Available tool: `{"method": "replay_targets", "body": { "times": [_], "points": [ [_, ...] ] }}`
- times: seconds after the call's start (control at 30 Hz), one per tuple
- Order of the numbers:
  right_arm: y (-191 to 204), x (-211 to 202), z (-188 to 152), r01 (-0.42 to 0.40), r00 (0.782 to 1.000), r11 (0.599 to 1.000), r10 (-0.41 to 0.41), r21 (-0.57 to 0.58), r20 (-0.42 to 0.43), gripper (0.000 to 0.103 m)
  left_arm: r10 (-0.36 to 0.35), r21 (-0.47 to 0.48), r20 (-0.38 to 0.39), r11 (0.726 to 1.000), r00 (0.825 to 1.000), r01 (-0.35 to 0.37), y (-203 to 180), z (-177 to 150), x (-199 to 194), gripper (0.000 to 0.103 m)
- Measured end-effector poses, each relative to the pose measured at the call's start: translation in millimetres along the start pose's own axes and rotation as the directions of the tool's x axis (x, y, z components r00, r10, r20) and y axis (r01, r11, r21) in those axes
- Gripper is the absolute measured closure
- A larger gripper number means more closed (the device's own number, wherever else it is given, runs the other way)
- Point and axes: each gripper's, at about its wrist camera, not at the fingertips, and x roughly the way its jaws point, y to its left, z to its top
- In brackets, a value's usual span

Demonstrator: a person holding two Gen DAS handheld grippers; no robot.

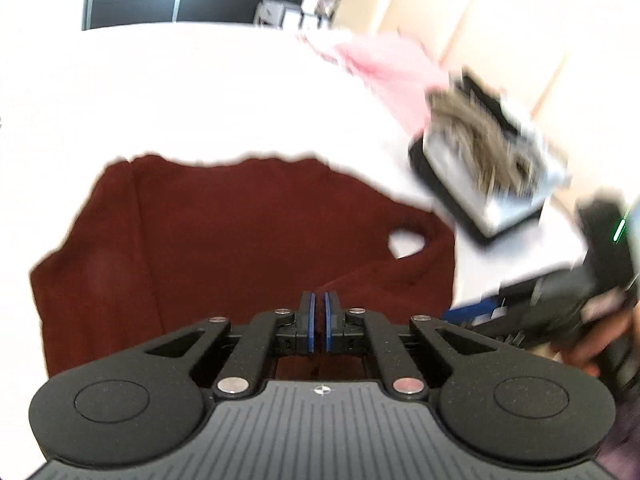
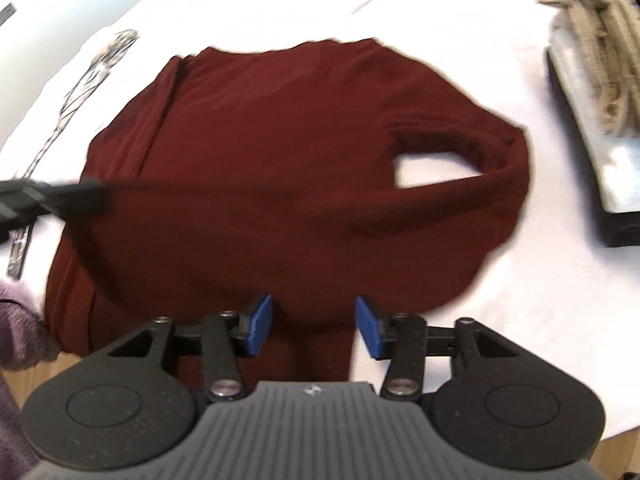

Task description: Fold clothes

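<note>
A dark red sweater [image 2: 280, 152] was seen lying on the white bench [image 2: 460, 288], spread mostly flat. One sleeve [image 2: 460, 184] had been laid across the body, so that a small gap of bench showed inside its bend. A fold line also ran down the opposite side of the body. The near part of the sweater was drawn towards the claws.

The left claw [image 1: 319, 322] was closed almost fully, its blue pads close together with dark red cloth apparently pinched between them; the grip itself was partly hidden. In the right wrist view, that claw was seen at the sweater's edge, with a taut crease running from it across the cloth. The right claw [image 2: 314, 326] was held wide, its pads on either side of a strip of the sweater but not pressed on it.

The fold was judged to be partly made: the sleeve was in, but the body was not yet doubled into a compact shape. A beige garment [image 2: 592, 40] was seen draped on a grey box [image 2: 600, 168] beside the sweater, and a pink cloth [image 1: 384, 68] lay farther off; whether those were folded could not be told.
</note>
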Motion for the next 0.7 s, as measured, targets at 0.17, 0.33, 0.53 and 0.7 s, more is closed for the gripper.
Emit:
{"method": "replay_targets", "body": {
  "times": [0.17,0.33,0.53,0.7],
  "points": [
    [-13,-1,6,0.070,0.997,0.997,-0.071,0.029,0.017,0.046,0.022,-0.071,0.090,0.997,0.996,-0.016,27,38,-42,0.100],
    [-13,2,11,0.081,0.995,0.997,-0.082,0.013,0.055,0.046,0.132,-0.086,0.143,0.989,0.981,-0.121,59,64,-71,0.100],
    [-3,17,32,0.112,0.990,0.989,-0.102,-0.095,0.101,0.046,0.189,-0.182,0.130,0.970,0.973,-0.164,100,66,-82,0.100],
    [-7,39,58,0.042,0.995,0.998,-0.038,-0.047,0.096,0.046,0.188,-0.219,0.134,0.963,0.973,-0.156,115,61,-83,0.100]
  ]
}}
